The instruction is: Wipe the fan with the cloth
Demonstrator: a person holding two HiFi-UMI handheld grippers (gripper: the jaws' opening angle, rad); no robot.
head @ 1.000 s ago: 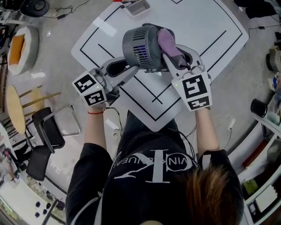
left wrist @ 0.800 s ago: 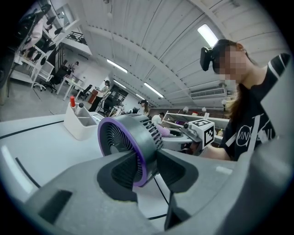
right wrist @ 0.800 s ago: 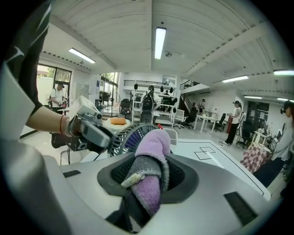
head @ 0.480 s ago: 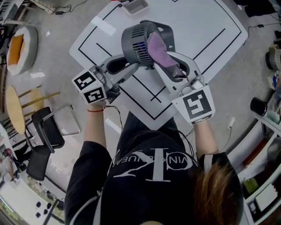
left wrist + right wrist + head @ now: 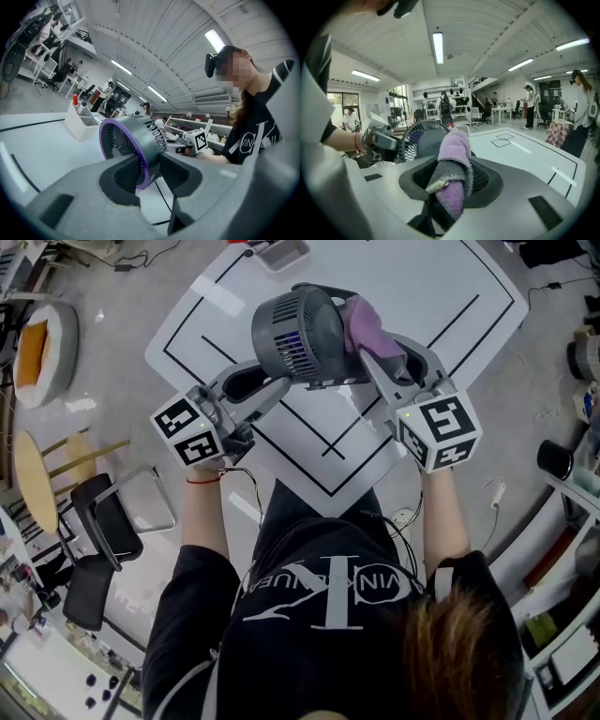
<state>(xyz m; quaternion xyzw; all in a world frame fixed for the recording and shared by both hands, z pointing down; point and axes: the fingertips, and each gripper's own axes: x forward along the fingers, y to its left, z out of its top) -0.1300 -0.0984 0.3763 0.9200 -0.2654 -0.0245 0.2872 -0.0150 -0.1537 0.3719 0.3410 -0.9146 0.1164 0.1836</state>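
The fan, at the middle of the white table, is clamped at its near rim by the left gripper, while the purple cloth, pinched in the right gripper, is held against the fan's right side.

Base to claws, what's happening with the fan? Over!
Left claw clamped on fan. Right claw shut on purple cloth, cloth against fan's rear. Nothing in the way.

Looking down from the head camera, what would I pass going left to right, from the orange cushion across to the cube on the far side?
Orange cushion → left marker cube → fan → purple cloth → right marker cube.
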